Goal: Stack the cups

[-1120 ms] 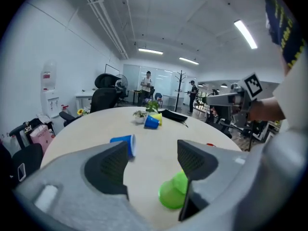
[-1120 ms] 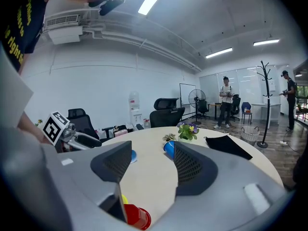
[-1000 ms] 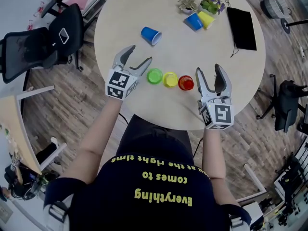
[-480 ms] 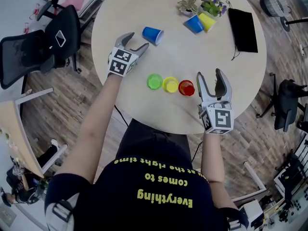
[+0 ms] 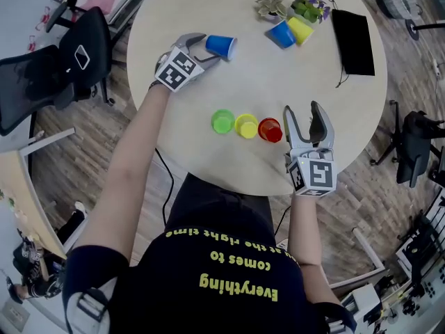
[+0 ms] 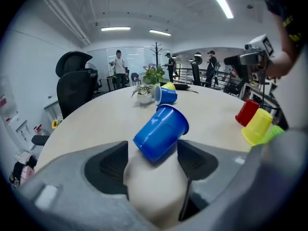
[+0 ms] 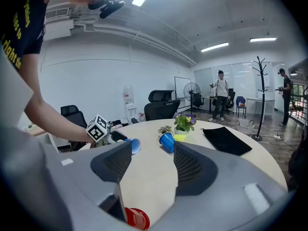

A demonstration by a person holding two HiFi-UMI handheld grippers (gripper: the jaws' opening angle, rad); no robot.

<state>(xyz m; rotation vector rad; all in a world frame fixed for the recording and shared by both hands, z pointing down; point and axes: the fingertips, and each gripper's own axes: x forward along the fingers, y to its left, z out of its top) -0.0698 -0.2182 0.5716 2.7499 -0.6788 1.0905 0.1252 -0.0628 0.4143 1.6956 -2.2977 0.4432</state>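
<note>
A blue cup point(image 5: 221, 46) point(image 6: 161, 131) lies on its side on the round table point(image 5: 327, 96), at the far left. My left gripper point(image 5: 204, 49) point(image 6: 153, 150) is open, and the cup's closed end sits between its fingertips without being pressed. Green point(image 5: 223, 122), yellow point(image 5: 246, 125) and red point(image 5: 270, 129) cups stand upside down in a row near the front edge. My right gripper point(image 5: 306, 113) point(image 7: 147, 162) stands open and empty just right of the red cup point(image 7: 136, 219). A second blue cup point(image 5: 281, 33) and a second yellow cup point(image 5: 299, 28) lie on their sides at the back.
Two small potted plants point(image 5: 306, 4) stand at the table's far edge, behind the lying cups. A black pouch point(image 5: 351, 40) lies at the back right. Office chairs stand off the table to the left point(image 5: 62, 68) and right point(image 5: 414, 148).
My left gripper has moved away from the green cup, up and across the table to the lying blue cup, and now straddles its closed end. The right gripper has hardly moved.
</note>
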